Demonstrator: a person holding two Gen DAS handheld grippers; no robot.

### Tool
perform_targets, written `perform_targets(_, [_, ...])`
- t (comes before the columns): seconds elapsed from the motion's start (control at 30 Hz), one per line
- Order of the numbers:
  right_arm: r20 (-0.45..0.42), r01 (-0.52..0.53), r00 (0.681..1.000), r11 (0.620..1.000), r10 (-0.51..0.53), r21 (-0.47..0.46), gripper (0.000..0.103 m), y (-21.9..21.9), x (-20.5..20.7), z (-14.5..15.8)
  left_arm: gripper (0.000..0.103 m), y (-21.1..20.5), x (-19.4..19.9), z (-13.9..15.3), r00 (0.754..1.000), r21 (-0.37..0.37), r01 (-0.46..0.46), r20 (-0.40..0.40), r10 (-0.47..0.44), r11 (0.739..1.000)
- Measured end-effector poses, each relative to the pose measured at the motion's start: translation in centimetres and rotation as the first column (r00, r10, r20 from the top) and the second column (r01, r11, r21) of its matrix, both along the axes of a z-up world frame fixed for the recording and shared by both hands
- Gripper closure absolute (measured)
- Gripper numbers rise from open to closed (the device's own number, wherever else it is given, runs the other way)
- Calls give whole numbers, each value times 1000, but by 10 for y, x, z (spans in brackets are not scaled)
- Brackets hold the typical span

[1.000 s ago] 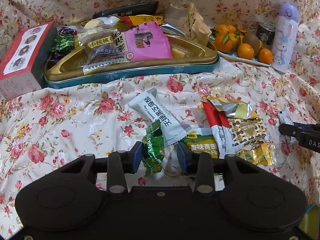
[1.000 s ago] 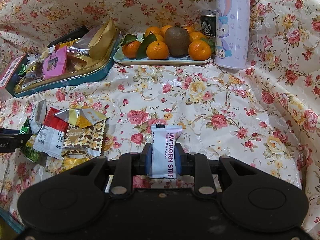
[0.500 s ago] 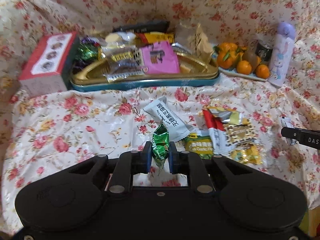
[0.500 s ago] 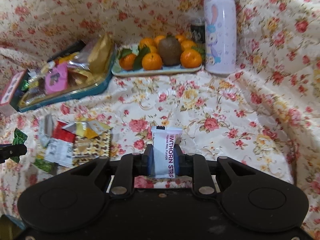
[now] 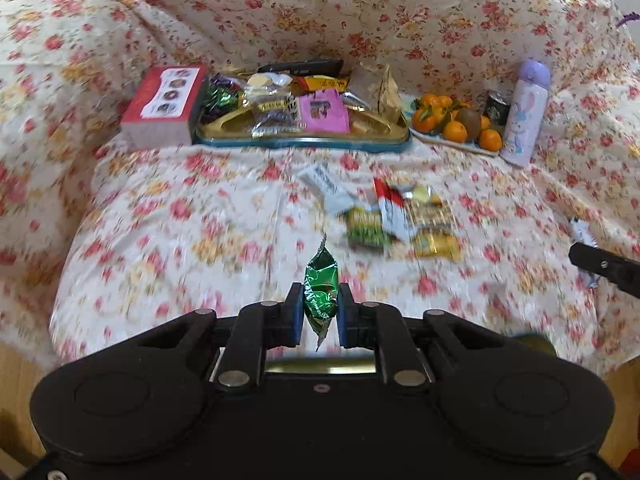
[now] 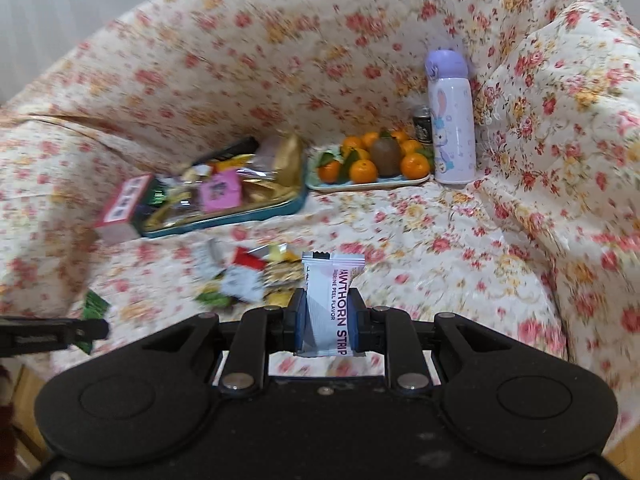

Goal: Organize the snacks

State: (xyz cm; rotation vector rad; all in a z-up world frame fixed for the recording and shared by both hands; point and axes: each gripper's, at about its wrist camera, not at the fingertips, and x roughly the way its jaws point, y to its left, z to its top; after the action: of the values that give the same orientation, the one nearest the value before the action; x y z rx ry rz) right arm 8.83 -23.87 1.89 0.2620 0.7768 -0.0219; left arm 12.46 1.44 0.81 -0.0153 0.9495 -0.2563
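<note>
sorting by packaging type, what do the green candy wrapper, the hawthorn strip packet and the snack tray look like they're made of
Green candy wrapper: looks like metallised foil film, glossy, with crinkles and bright glints.
Hawthorn strip packet: seems a smooth plastic film, matte white with printed text and a crimped top seal.
Snack tray: probably tin, given the shiny gold inside and a painted teal rim, though plastic can't be ruled out.

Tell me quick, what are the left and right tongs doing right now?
Left tongs: closed on a green candy wrapper, lifted off the cloth.
Right tongs: closed on a white hawthorn strip packet, also held up.
</note>
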Motion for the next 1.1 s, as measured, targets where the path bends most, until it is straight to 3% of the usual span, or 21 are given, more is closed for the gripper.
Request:
perform_targets(0.27, [29,-43,999,998,42,51,81,17,-76,14,82,1,-62,-4,999,-8,12,-33,-12,1000])
perform_targets(0.5, [-8,-110,994,993,111,45,81,36,-117,15,81,7,-99,-11,998,-17,2,-66,-4,1000])
perform_targets(0.73, [-79,-156,984,986,160,53,81,49,-133,1,81,7,-110,-30,994,2,-7,-109,8,1000])
perform_targets(1.1, [-141,-208,967,977,211,42,80,59,-140,-9,74,7,-119,-33,994,20,-31,-100,32,999])
